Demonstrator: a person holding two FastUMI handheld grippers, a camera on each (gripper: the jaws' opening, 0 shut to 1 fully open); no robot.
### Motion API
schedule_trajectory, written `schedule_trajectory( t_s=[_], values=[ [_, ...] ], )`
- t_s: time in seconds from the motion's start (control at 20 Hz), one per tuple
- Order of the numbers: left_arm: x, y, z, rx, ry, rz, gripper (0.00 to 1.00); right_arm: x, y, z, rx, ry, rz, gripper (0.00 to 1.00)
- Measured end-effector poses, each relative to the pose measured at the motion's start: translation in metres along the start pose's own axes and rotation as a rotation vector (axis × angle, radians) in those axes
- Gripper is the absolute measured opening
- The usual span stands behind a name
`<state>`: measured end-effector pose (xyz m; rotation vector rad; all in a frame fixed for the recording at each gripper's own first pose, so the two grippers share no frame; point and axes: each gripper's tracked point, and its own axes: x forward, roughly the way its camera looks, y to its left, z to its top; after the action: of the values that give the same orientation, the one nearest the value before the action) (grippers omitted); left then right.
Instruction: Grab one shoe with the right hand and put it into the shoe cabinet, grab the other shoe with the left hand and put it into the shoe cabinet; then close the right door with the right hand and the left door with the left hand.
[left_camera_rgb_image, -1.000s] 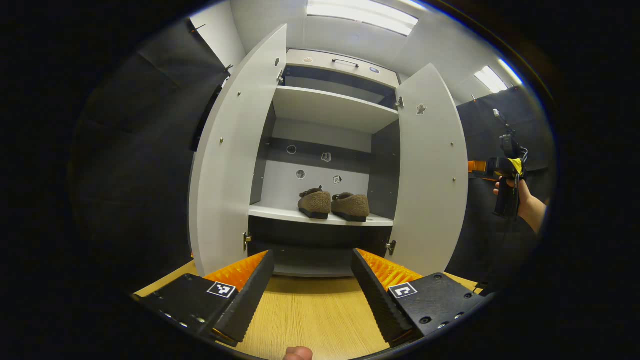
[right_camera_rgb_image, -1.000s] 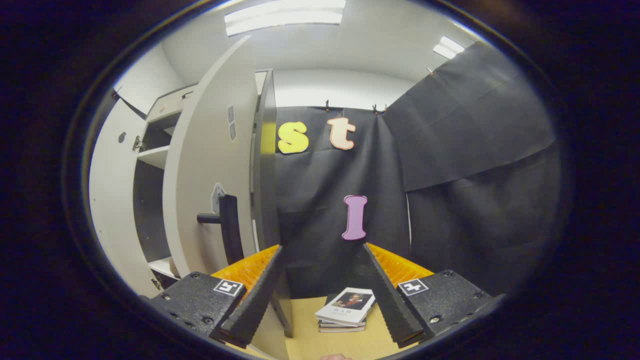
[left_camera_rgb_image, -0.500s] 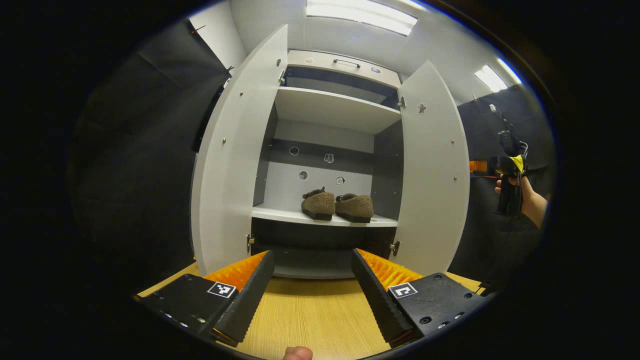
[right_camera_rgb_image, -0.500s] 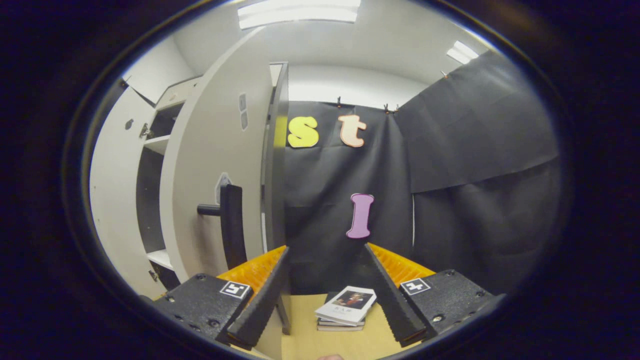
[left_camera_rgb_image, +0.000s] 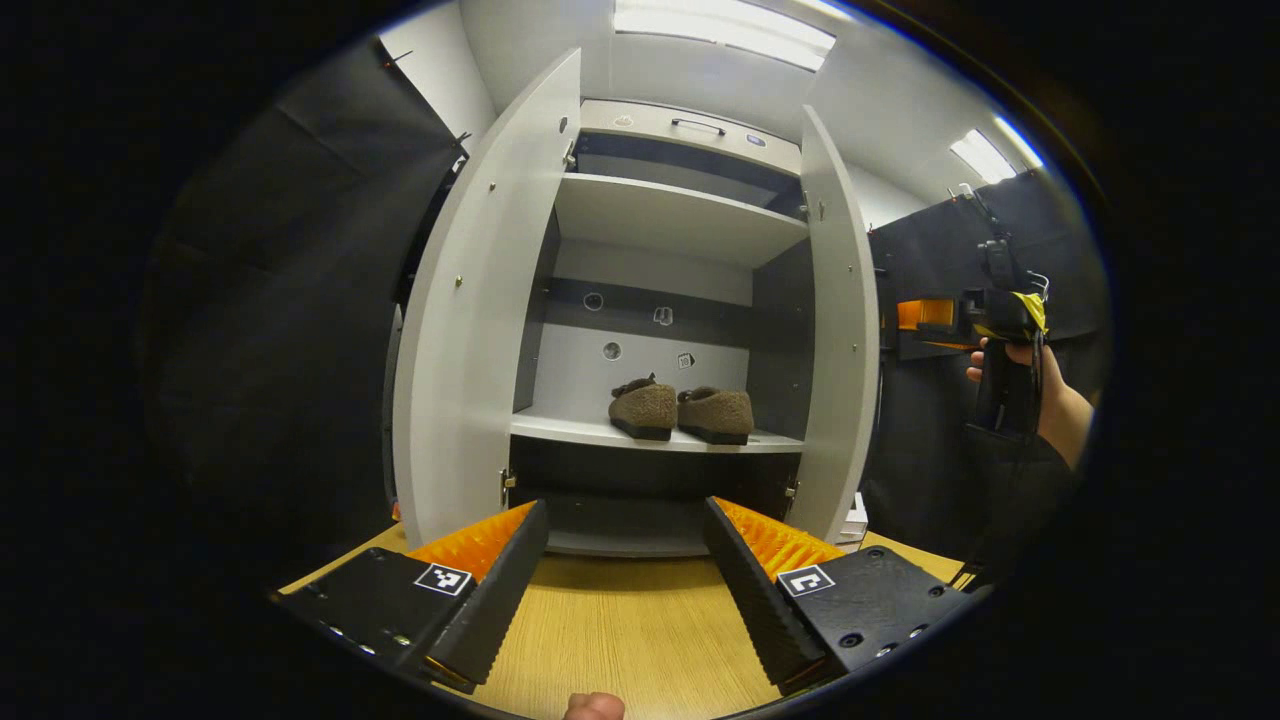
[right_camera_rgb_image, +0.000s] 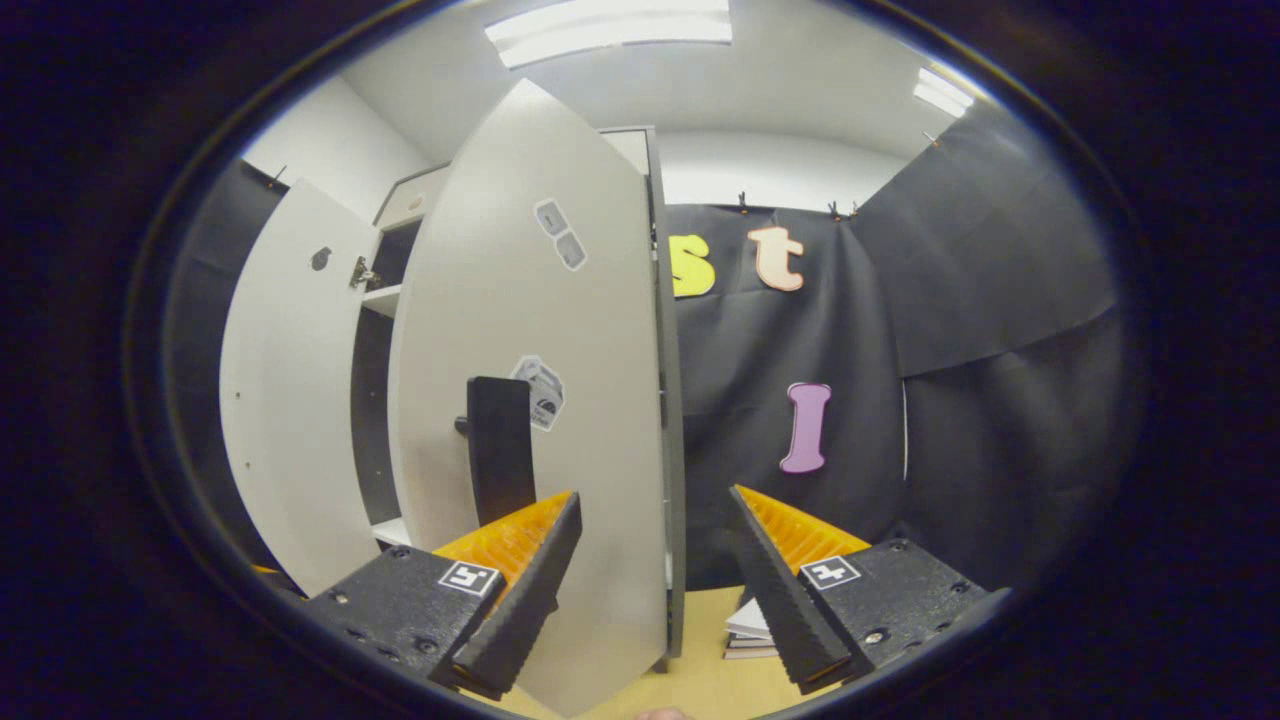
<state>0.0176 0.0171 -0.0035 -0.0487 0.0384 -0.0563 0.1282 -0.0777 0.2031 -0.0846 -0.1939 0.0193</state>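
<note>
Left gripper view: two shoes (left_camera_rgb_image: 682, 412) inside shoe cabinet (left_camera_rgb_image: 660, 215) (both claws spread, empty).

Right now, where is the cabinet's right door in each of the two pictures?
Left gripper view: the right door stands right of centre, seen nearly edge-on, right of the shoes.
Right gripper view: it fills the middle, its outer face with the black handle toward the camera.
Shared landmark: the left door, at the left in both views.

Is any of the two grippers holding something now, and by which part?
Nothing is held. The left gripper is open over the table; the right gripper is open near the right door.
</note>
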Motion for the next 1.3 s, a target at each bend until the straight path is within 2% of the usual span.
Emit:
schedule_trajectory(
  t_s=[0.3,0.5,0.6,0.65,0.7,0.75,0.8,1.05,1.2,1.3],
  values=[
    [-0.007,0.011,0.001,-0.002,0.003,0.033,0.95,0.026,0.042,-0.003,-0.012,-0.001,0.082,0.96],
    [-0.010,0.017,0.002,-0.003,0.002,0.049,0.95,0.023,0.046,0.004,-0.044,-0.018,0.061,0.97],
    [-0.011,0.018,0.003,-0.004,-0.001,0.051,0.95,0.011,0.047,0.006,-0.054,-0.028,0.045,0.97],
    [-0.011,0.018,0.003,-0.003,0.002,0.047,0.95,0.003,0.047,0.004,-0.066,-0.028,0.040,0.93],
    [-0.010,0.016,0.002,-0.002,0.008,0.042,0.95,-0.007,0.048,0.002,-0.081,-0.030,0.036,0.96],
    [-0.010,0.015,0.002,-0.003,0.010,0.039,0.95,-0.017,0.047,0.000,-0.095,-0.035,0.028,0.93],
    [-0.010,0.013,0.003,-0.007,0.007,0.031,0.95,-0.027,0.045,-0.004,-0.105,-0.034,0.019,0.97],
    [-0.008,-0.001,0.008,-0.011,0.005,-0.010,0.95,-0.077,0.054,-0.052,-0.062,-0.007,-0.022,0.97],
    [-0.007,-0.010,0.006,-0.018,0.014,-0.036,0.95,-0.103,0.048,-0.090,-0.097,0.025,-0.060,0.96],
    [-0.007,-0.015,0.003,-0.017,0.022,-0.049,0.95,-0.114,0.057,-0.112,-0.080,0.051,-0.068,0.97]
  ],
)
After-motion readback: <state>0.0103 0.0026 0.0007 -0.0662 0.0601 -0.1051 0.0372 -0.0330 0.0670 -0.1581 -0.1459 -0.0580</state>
